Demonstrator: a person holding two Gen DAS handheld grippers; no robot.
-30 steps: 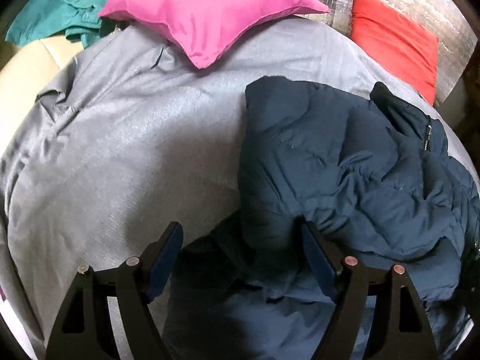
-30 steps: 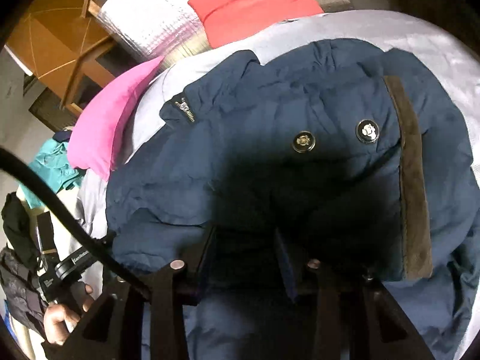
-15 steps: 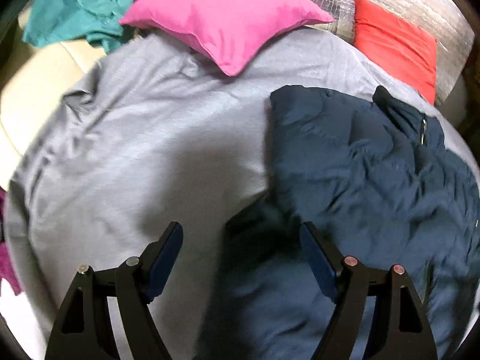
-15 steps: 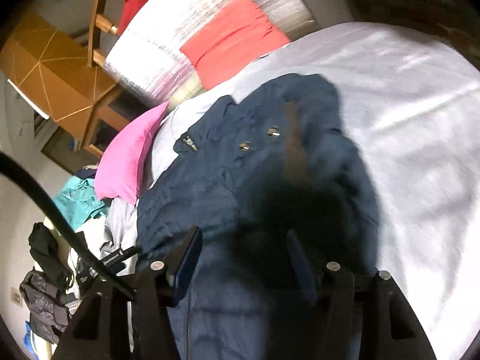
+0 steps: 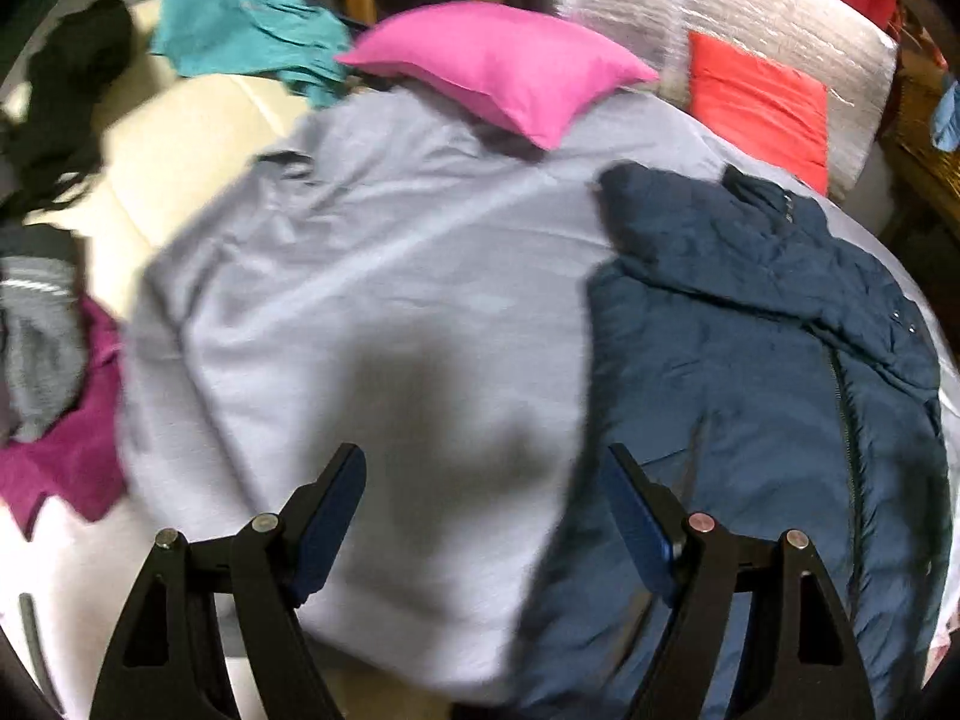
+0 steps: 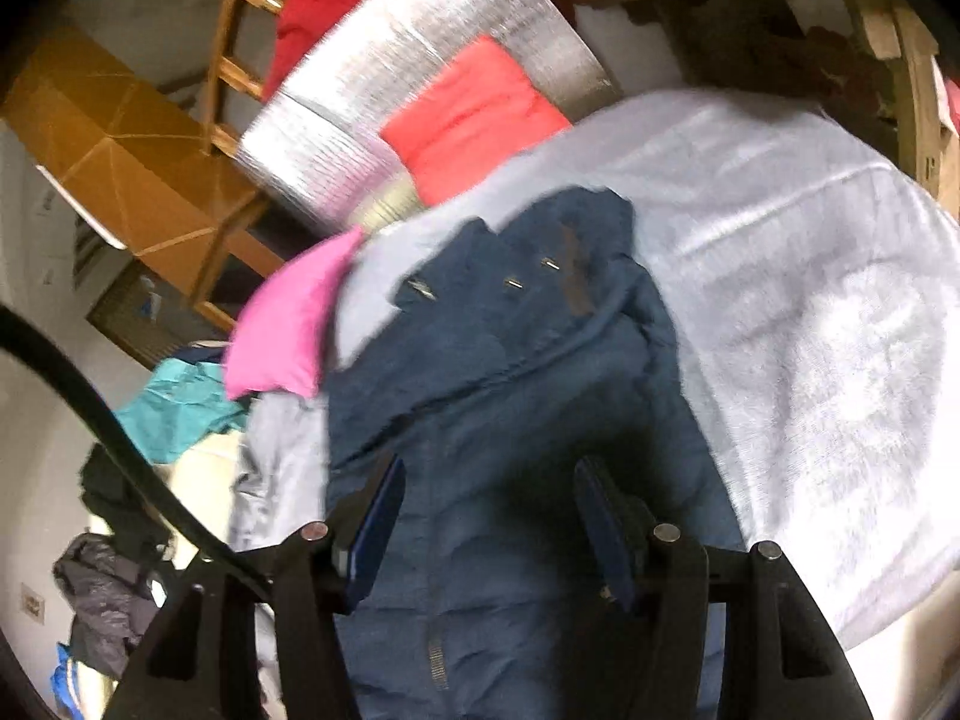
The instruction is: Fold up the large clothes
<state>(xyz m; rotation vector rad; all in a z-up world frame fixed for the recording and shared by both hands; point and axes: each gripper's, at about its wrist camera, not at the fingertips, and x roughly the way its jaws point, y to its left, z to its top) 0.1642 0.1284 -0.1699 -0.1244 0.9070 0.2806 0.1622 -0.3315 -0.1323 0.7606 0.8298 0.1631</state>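
Note:
A navy puffer jacket (image 5: 750, 372) lies on a grey bed sheet (image 5: 372, 312), at the right in the left wrist view. It has a zip, snap buttons and a brown trim strip. My left gripper (image 5: 486, 468) is open and empty, above the sheet just left of the jacket's edge. In the right wrist view the jacket (image 6: 510, 408) fills the middle. My right gripper (image 6: 489, 480) is open and empty, held above the jacket's body.
A pink pillow (image 5: 498, 66) and a red cushion (image 5: 762, 102) lie at the bed's head against a silver foil mat (image 6: 390, 114). Teal (image 5: 240, 30), magenta (image 5: 66, 450) and dark clothes lie at the left. A wooden ladder (image 6: 234, 60) and a cardboard box (image 6: 114, 150) stand behind.
Both grippers have pulled back and up from the jacket. The left now hangs over bare sheet. The right gripper has opened wider. The jacket lies flatter and more spread out.

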